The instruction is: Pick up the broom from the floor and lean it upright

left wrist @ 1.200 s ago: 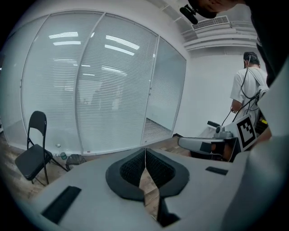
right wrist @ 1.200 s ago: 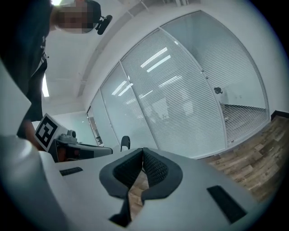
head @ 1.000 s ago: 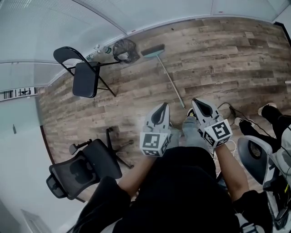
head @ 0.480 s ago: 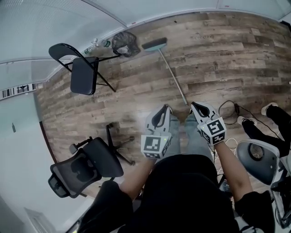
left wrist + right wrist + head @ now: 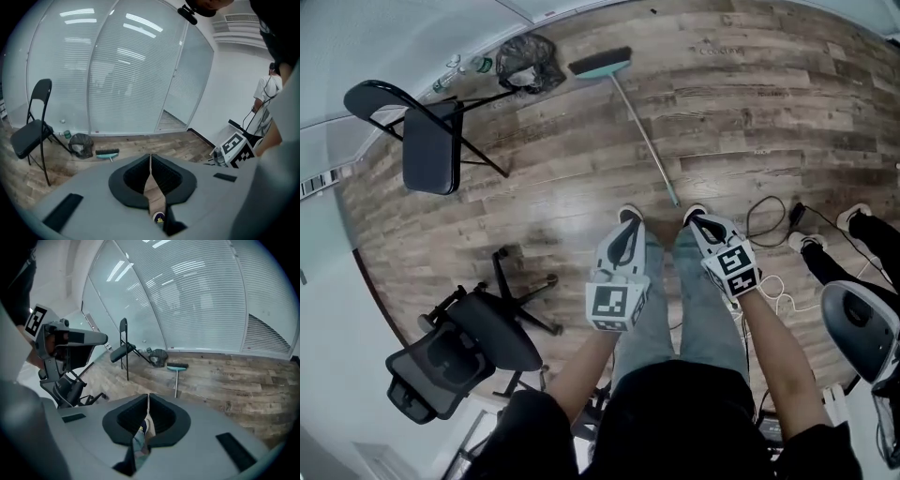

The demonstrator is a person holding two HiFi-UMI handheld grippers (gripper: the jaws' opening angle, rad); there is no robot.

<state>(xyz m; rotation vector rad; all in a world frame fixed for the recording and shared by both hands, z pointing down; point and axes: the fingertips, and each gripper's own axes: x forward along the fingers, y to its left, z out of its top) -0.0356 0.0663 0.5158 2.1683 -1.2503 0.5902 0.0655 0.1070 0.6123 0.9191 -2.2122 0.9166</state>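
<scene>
The broom lies flat on the wood floor, its teal head near the glass wall and its thin handle running toward my feet. The handle's near end stops just ahead of my shoes. My left gripper and right gripper are held side by side above my legs, pointing down and forward, one on either side of that near end. Both are shut with nothing between the jaws. The left gripper view shows the broom head far off beyond its shut jaws. The right gripper view shows the broom ahead.
A black folding chair and a dark bin bag stand by the wall left of the broom head. An office chair is at my left. Cables, another chair and a person's feet are at my right.
Both grippers have come down toward the floor and tipped further downward, staying shut. The head view has swung down. The broom lies where it was.
</scene>
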